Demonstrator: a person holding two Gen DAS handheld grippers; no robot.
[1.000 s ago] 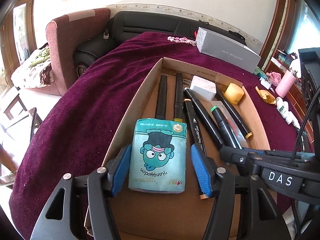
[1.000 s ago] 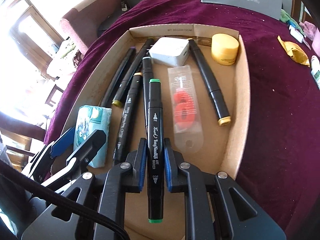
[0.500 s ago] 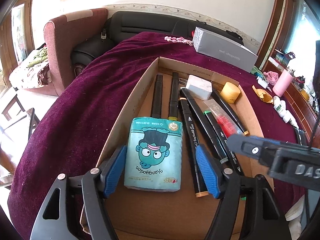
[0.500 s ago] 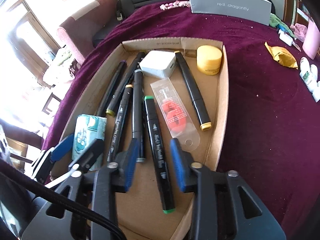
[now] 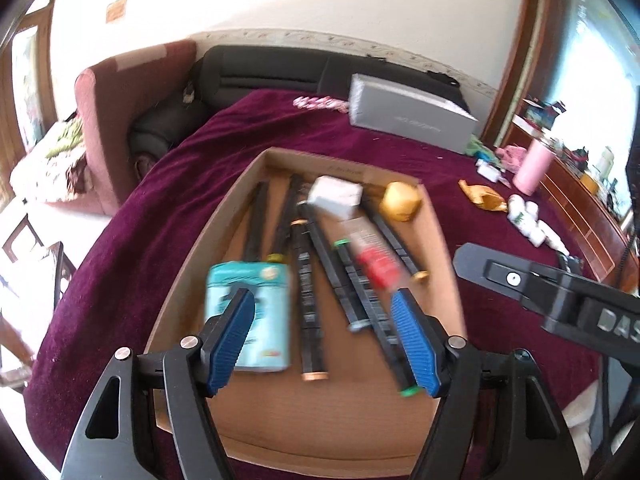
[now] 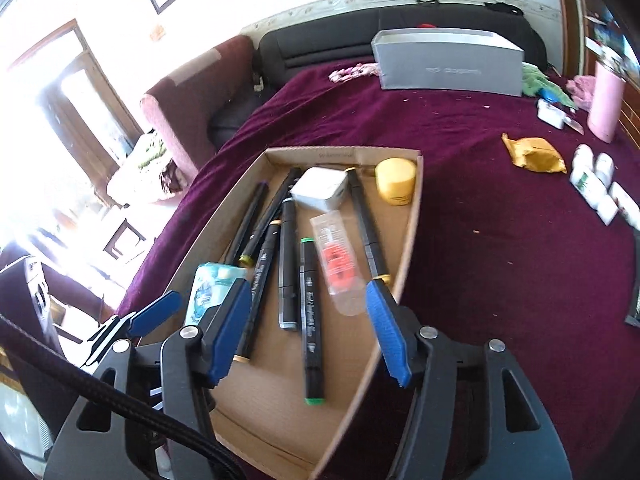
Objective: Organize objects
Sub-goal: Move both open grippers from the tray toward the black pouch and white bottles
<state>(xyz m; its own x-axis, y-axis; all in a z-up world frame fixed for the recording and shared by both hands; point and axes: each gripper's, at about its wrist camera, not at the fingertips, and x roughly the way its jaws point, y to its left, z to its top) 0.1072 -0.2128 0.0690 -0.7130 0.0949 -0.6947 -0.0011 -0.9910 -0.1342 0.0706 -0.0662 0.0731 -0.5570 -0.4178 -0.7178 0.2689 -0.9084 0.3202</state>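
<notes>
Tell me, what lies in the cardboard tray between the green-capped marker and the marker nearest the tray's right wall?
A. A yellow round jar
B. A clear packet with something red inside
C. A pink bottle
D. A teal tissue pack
B: in the right wrist view the clear packet with red contents lies in the cardboard tray between the green-capped marker and the black marker by the right wall.

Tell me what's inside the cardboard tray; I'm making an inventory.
Cardboard tray: black markers, tissue pack, white box, yellow jar, clear packet. Anything underneath them is hidden.
</notes>
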